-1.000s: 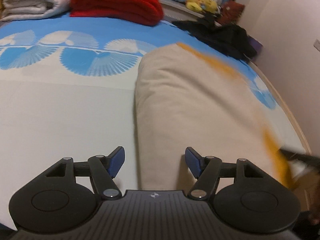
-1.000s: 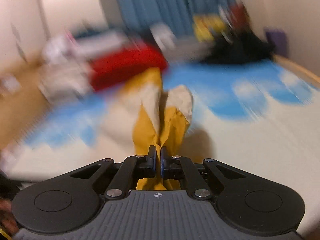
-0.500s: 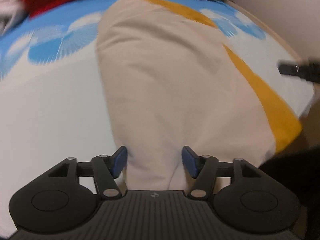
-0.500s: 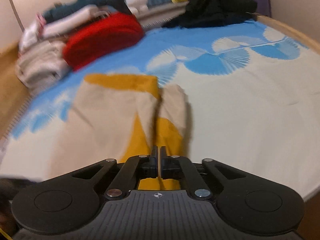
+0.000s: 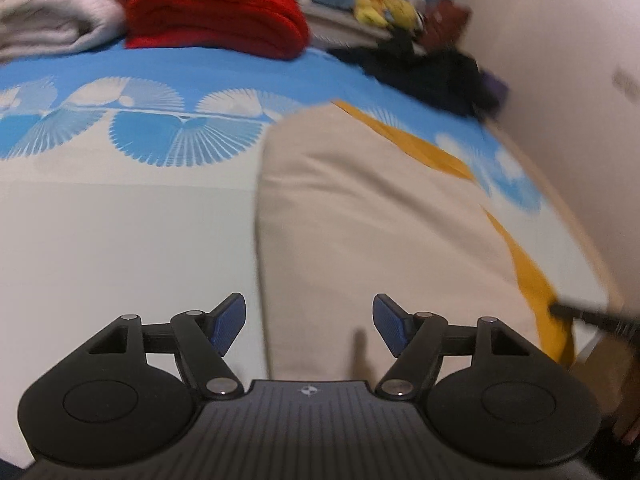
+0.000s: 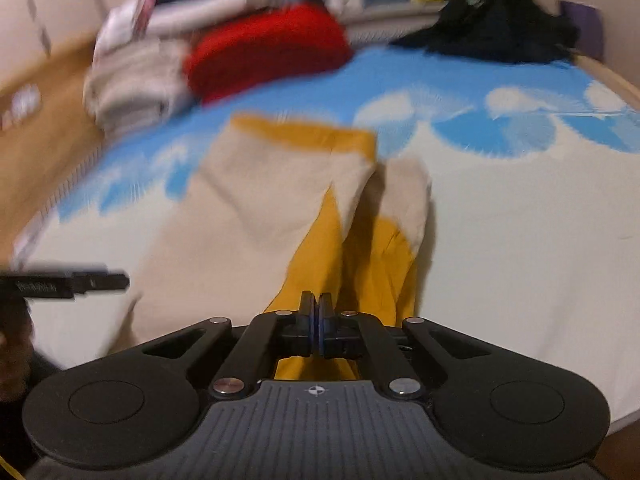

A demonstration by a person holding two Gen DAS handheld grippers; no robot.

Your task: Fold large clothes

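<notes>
A large beige garment with mustard-yellow trim (image 5: 380, 216) lies folded lengthwise on the bed; it also shows in the right wrist view (image 6: 256, 208). My left gripper (image 5: 309, 325) is open and empty, hovering over the garment's near left edge. My right gripper (image 6: 316, 314) is shut on the garment's yellow part (image 6: 340, 256) at its near end, with the cloth bunched up in front of the fingers. The right gripper's tip shows at the right edge of the left wrist view (image 5: 592, 316); the left gripper's tip shows at the left of the right wrist view (image 6: 80, 282).
The bed has a white and blue fan-pattern sheet (image 5: 120, 208). A folded red blanket (image 5: 216, 16), white folded towels (image 5: 52, 8), a black clothes heap (image 5: 432, 68) and yellow plush toys (image 5: 380, 4) lie at the far end. A wall (image 5: 580, 80) runs along the right.
The left gripper has pulled back and tilted up from over the garment, staying open. The right gripper stays shut on the yellow part and has swung slightly; both views are blurred by motion.
</notes>
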